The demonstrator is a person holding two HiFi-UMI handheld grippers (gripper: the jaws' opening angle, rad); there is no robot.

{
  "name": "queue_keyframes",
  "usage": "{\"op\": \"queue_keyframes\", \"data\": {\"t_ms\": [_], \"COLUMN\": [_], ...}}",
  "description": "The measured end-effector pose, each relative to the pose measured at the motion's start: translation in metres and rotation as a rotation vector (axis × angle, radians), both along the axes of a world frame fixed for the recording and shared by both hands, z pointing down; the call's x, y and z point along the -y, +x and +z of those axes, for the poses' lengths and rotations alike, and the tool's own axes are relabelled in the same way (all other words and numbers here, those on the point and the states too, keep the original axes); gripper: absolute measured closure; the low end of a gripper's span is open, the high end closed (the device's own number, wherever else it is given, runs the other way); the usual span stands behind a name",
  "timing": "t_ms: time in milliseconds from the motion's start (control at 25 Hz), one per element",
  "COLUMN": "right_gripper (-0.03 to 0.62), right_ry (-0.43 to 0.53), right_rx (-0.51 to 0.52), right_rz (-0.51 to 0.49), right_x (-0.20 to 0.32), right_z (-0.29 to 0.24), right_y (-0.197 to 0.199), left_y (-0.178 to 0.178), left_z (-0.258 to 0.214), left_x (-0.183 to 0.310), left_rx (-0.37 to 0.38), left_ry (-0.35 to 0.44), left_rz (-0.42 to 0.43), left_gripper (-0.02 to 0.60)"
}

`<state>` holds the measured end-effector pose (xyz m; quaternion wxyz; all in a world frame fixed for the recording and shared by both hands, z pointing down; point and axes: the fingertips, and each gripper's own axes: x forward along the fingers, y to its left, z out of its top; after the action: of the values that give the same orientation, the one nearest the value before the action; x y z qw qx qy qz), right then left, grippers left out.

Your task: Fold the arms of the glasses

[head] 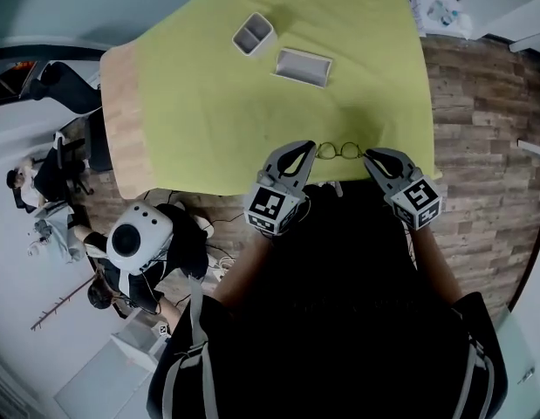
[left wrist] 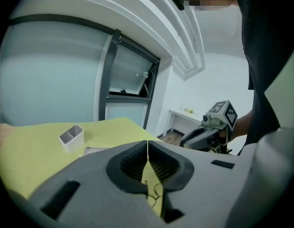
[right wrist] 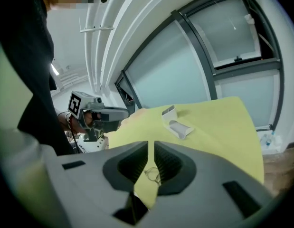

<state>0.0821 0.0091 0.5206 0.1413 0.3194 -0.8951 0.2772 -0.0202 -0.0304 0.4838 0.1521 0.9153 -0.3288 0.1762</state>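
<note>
Left gripper closed, right gripper ajar, flanking glasses

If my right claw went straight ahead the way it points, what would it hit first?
Probably the glasses, lying on the yellow cloth just ahead of the right claw; depth is hard to judge.

Thin wire-framed round glasses are lying at the near edge of the yellow-green tablecloth, between left gripper and right gripper.
</note>
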Motion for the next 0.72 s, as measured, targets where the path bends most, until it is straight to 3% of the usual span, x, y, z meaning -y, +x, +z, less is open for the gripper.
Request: {"op": "queue_keyframes", "data": {"t_ms": [240, 440, 720], "right_gripper": [0.56, 0.56, 0.56], "right_ry": [-0.054, -0.087, -0.134], "right_rx": [-0.051, -0.126, -0.269], "right_rz": [-0.102, -0.164, -0.15], "right_x": [0.005, 0.001, -0.001], "right_z": [0.023, 0.041, 0.065], "right_y": [-0.001, -0.011, -0.012], "left_y": [0.003, -0.005, -0.013], "left_z": [0.01, 0.019, 0.044], "left_x": [0.003, 0.002, -0.005], "left_rx": [0.046, 0.041, 0.033], "left_ry": [-0.002, -0.028, -0.069], "left_rz": [0.023, 0.022, 0.078], "left_gripper": [0.561, 0.561, 0.561]}}
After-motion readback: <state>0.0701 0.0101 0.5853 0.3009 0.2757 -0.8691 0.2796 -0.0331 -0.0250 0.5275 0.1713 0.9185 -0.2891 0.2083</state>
